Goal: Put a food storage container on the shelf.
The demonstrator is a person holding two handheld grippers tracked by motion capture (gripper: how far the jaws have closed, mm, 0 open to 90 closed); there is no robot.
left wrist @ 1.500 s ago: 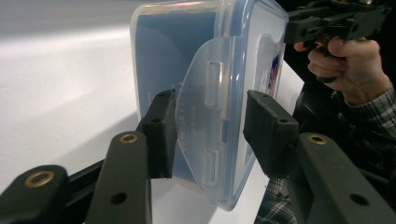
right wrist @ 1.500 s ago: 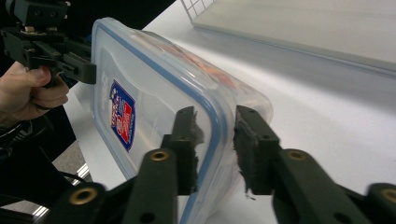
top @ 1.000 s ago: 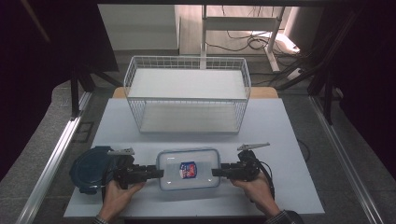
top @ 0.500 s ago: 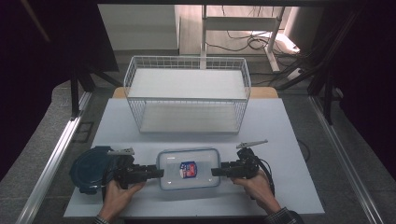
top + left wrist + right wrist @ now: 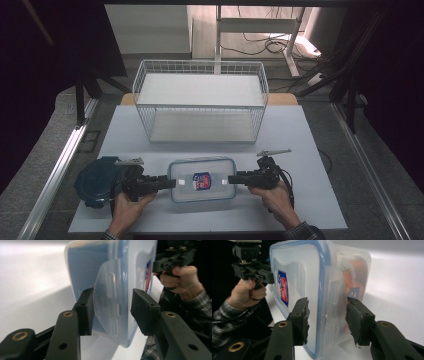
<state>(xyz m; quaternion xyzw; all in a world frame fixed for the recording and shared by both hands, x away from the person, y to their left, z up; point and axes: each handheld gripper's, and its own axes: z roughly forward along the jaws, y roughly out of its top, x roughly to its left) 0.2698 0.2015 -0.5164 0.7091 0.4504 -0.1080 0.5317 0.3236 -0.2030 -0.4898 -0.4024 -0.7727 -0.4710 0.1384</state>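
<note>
Container (image 5: 202, 180): clear glossy plastic. Basket (image 5: 200, 105): white coated wire. Table (image 5: 300, 135): matt white. Gripper pads (image 5: 359, 320): rough black rubber.

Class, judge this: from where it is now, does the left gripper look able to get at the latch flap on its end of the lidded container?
Probably yes: the left gripper already has the latch flap of the container between its jaws, nothing blocking.

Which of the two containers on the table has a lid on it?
The clear plastic box between both claws, with its blue-rimmed lid; the white wire basket behind it is open-topped.

White wire basket (image 5: 200, 107) (blue lid (image 5: 95, 180) nearby)
</note>
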